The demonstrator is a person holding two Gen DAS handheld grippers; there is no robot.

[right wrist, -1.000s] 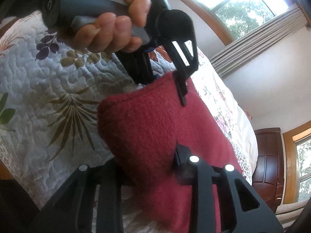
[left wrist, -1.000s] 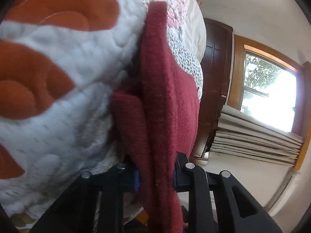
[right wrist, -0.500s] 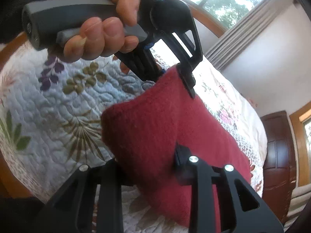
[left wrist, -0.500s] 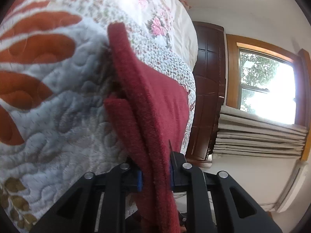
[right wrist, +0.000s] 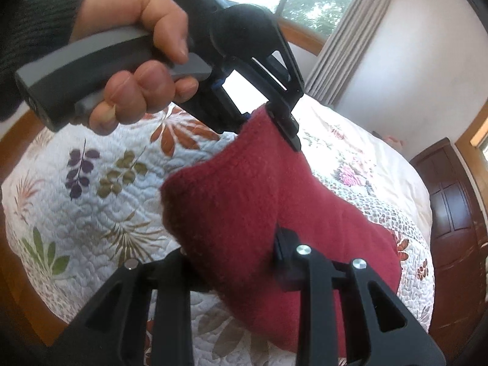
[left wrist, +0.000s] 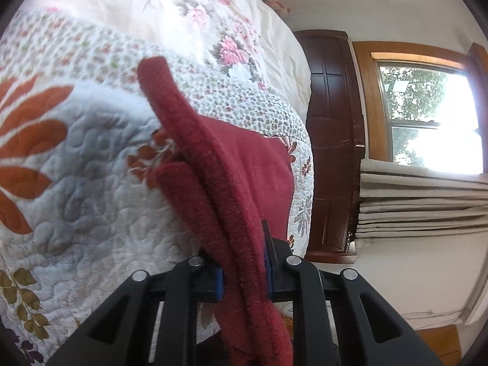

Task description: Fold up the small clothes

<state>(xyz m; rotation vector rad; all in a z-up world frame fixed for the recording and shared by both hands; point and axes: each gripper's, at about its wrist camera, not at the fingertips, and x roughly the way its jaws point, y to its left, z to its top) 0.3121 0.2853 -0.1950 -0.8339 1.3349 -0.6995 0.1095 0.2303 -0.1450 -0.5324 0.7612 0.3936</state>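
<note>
- Since a second ago, both grippers have lifted the dark red garment (right wrist: 244,213) higher above the quilt (right wrist: 91,198), and more of the bed now shows beneath it in both views.
- The left gripper (left wrist: 244,274) is clamped on a thick bunched edge of the garment; cloth fills the gap between its blue-padded fingers (left wrist: 218,280).
- In the right wrist view, a hand (right wrist: 137,61) in a dark sleeve (right wrist: 36,39) squeezes the left gripper's grey handle, and its tips pinch the garment's upper corner.
- The right gripper (right wrist: 231,259) is closed on the garment's lower edge; its left finger is hidden behind the cloth.
- The garment hangs stretched between the two grippers, its far end trailing toward the quilt.
- A window (left wrist: 427,116) and dark wooden cabinet (left wrist: 332,140) stand beyond the bed.
</note>
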